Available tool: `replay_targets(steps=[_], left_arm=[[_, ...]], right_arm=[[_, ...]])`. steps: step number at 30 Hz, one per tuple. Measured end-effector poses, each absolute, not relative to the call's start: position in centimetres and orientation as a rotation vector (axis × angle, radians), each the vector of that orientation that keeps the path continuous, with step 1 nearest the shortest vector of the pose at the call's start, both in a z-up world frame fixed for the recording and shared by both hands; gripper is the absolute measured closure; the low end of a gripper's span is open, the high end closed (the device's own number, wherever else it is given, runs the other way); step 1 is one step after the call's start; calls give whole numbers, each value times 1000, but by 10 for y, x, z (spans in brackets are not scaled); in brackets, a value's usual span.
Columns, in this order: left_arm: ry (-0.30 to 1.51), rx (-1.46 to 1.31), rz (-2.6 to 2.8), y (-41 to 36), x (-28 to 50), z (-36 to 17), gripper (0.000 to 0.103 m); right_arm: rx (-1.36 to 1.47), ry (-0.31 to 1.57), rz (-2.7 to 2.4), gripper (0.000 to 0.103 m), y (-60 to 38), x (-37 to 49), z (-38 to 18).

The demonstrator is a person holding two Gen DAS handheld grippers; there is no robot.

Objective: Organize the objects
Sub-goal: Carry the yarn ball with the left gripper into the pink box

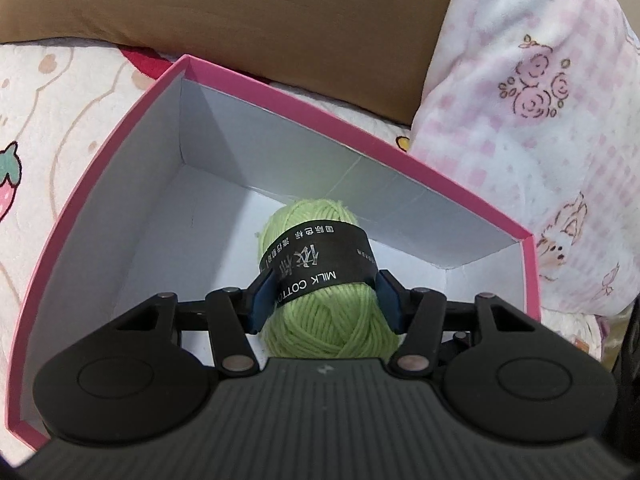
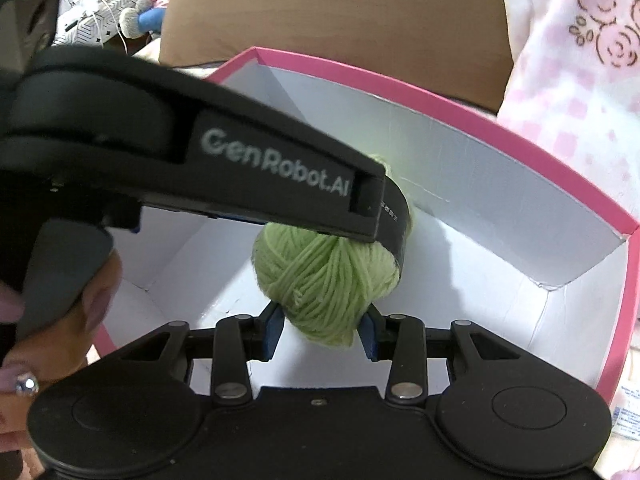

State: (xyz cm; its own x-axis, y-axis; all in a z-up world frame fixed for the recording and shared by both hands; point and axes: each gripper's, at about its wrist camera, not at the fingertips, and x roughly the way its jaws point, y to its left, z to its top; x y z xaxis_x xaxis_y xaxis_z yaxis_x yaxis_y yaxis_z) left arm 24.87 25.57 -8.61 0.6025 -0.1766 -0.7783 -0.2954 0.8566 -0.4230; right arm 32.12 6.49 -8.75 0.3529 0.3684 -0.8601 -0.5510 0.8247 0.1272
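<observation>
A light green yarn ball with a black paper band hangs over the open pink box, which is white inside. My left gripper is shut on it, blue pads pressing the band on both sides. In the right wrist view the same yarn ball hangs inside the box. My right gripper is shut on its lower end. The left gripper reaches in from the upper left and covers the ball's top. A person's hand holds the left gripper's handle.
The box lies on strawberry-print bedding. A brown pillow is behind it and a pink-and-white rose-print blanket is bunched at its right. Plush toys and clutter are far back on the left.
</observation>
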Motion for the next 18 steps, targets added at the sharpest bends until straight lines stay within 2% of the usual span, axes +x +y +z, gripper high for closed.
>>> replay_targets(steps=[11, 12, 16, 18], left_arm=[[903, -642, 115, 272, 228, -85, 55], [905, -640, 128, 273, 228, -86, 57], [894, -636, 161, 273, 229, -87, 63], [895, -642, 175, 275, 230, -89, 64]], right_arm=[[-166, 1011, 539, 59, 79, 326, -87], [-176, 1012, 545, 57, 89, 321, -89], [-211, 974, 575, 40, 95, 315, -82], [-198, 965, 567, 39, 94, 316, -79]])
